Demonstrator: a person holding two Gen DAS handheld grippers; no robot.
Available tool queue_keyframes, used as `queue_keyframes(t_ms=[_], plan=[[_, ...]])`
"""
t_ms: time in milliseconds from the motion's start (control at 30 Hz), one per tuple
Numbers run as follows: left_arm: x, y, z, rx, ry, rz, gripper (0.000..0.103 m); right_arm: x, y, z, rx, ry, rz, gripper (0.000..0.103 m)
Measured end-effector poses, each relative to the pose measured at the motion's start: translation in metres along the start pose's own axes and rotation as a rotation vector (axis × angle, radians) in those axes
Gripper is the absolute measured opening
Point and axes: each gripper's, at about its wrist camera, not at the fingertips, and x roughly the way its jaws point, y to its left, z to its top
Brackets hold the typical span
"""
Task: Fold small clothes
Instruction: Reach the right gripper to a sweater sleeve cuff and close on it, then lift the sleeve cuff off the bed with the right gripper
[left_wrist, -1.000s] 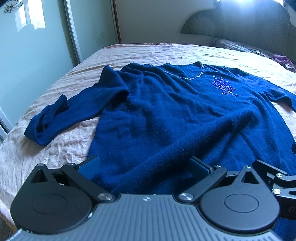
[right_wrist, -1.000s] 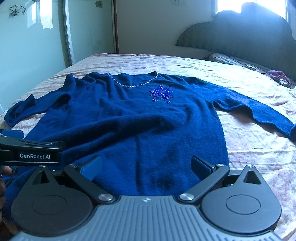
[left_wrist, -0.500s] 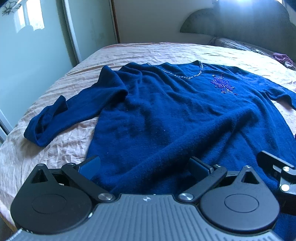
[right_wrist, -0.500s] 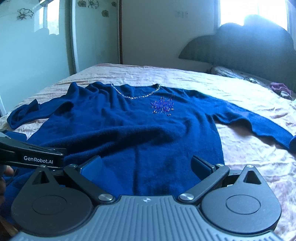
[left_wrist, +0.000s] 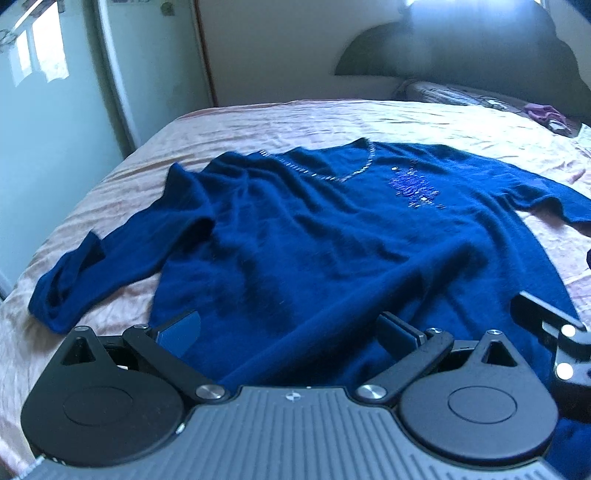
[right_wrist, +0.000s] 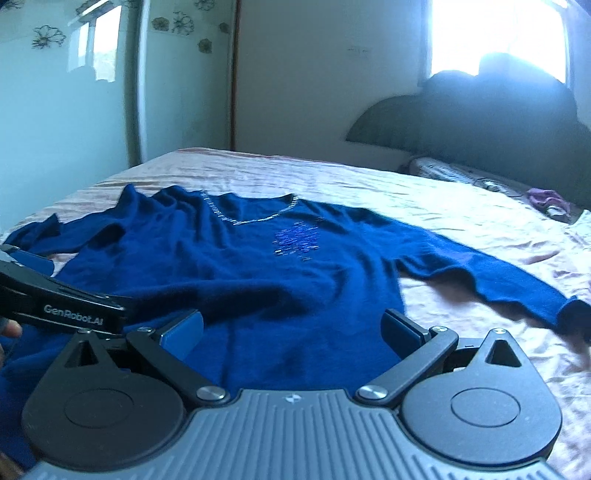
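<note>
Both views are tilted up vs 1 s ago; more wall is seen, sweater unmoved.
Blue sweater (left_wrist: 332, 251) is laid flat, front-up, on bed (right_wrist: 424, 199); left gripper (left_wrist: 291, 328) & right gripper (right_wrist: 293, 328) are held wide apart, nothing gripped, near hem, prob. for a 1st fold.

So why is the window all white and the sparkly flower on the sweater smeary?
Right wrist view: sunlight overexposes the window, leaving the headboard dark; motion blur streaks the beaded flower. Left wrist view: the flower is smeared too, and fisheye bends the bed.

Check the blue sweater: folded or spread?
Spread. The blue sweater lies flat on the bed, front up, both sleeves out sideways; no fold made yet.
</note>
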Motion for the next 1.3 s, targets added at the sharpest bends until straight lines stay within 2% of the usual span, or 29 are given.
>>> queue_keyframes(t_ms=[133,267,367,500,567,733,1000,1100,1133,1167,1200,1267,1300], plan=[[0.003,-0.014,0.007,0.035,-0.010,-0.022,0.102,0.009,-0.028,0.002,0.067,-0.006,-0.042,0.103],[0.005,-0.024,0.009,0.067,-0.020,-0.044,0.102,0.015,-0.079,0.000,0.234,-0.029,-0.127,0.103],[0.008,-0.030,0.007,0.084,-0.023,-0.044,0.102,0.013,-0.136,-0.007,0.477,-0.062,-0.189,0.103],[0.013,-0.032,0.005,0.095,-0.005,-0.056,0.102,0.012,-0.217,-0.035,0.872,-0.117,-0.207,0.103],[0.016,-0.034,0.004,0.100,0.003,-0.058,0.102,0.016,-0.245,-0.050,0.999,-0.142,-0.217,0.103],[0.022,-0.036,0.003,0.110,0.023,-0.056,0.102,0.026,-0.281,-0.068,1.090,-0.230,-0.243,0.103],[0.032,-0.040,0.002,0.126,0.047,-0.061,0.102,0.049,-0.335,-0.065,1.203,-0.337,-0.314,0.096],[0.035,-0.039,0.002,0.126,0.056,-0.064,0.102,0.054,-0.348,-0.067,1.242,-0.374,-0.351,0.085],[0.036,-0.038,0.002,0.123,0.058,-0.066,0.102,0.056,-0.353,-0.067,1.250,-0.375,-0.358,0.078],[0.036,-0.038,0.002,0.121,0.059,-0.067,0.102,0.058,-0.358,-0.067,1.257,-0.369,-0.361,0.065],[0.037,-0.037,0.002,0.118,0.060,-0.069,0.102,0.062,-0.363,-0.067,1.264,-0.353,-0.370,0.055],[0.038,-0.035,0.002,0.113,0.062,-0.070,0.102,0.067,-0.370,-0.070,1.294,-0.315,-0.387,0.022],[0.038,-0.034,0.002,0.111,0.063,-0.070,0.102,0.068,-0.373,-0.073,1.311,-0.308,-0.389,0.016]])
